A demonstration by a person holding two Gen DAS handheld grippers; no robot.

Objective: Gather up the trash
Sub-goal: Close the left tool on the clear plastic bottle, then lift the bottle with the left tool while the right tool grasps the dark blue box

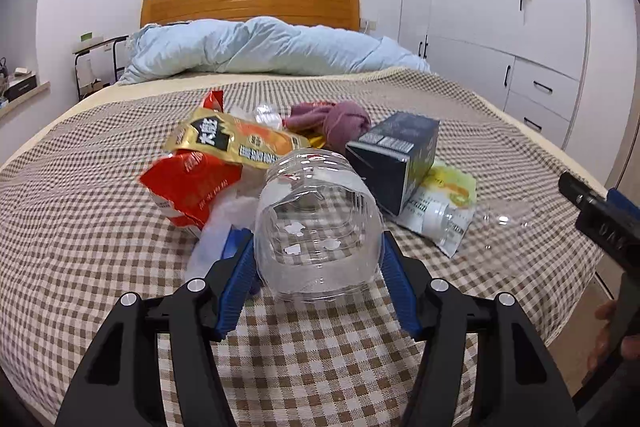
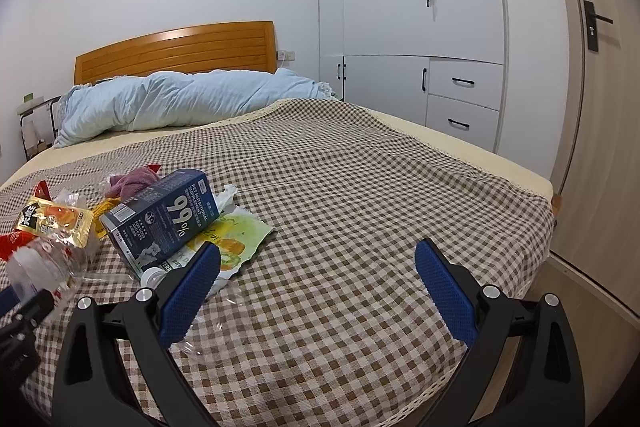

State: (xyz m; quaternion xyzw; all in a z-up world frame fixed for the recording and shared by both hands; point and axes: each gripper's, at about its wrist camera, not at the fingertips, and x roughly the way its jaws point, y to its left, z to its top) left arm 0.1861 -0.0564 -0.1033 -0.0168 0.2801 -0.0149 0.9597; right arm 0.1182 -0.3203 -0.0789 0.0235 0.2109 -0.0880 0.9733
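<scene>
Gripping the clear plastic bottle (image 1: 318,227) at the lower centre of the left wrist view, with the left gripper (image 1: 318,267) pressing its blue pads (image 1: 236,275) against both sides of the base, jaws held at middling width (probably to hold the thin wall without crushing it). Leaving the right gripper (image 2: 316,287) spread wide with nothing between its fingers, hovering over the checked bedspread (image 2: 360,187) at lower centre. Waiting beyond the bottle: red wrapper (image 1: 188,187), gold snack packet (image 1: 232,141), dark carton (image 1: 394,159), heaped mid-frame, likely next for collecting.

Checked bedspread (image 2: 360,187) lies bare to the right; wrappers (image 1: 192,187) and box (image 1: 394,159) crowd the left.
</scene>
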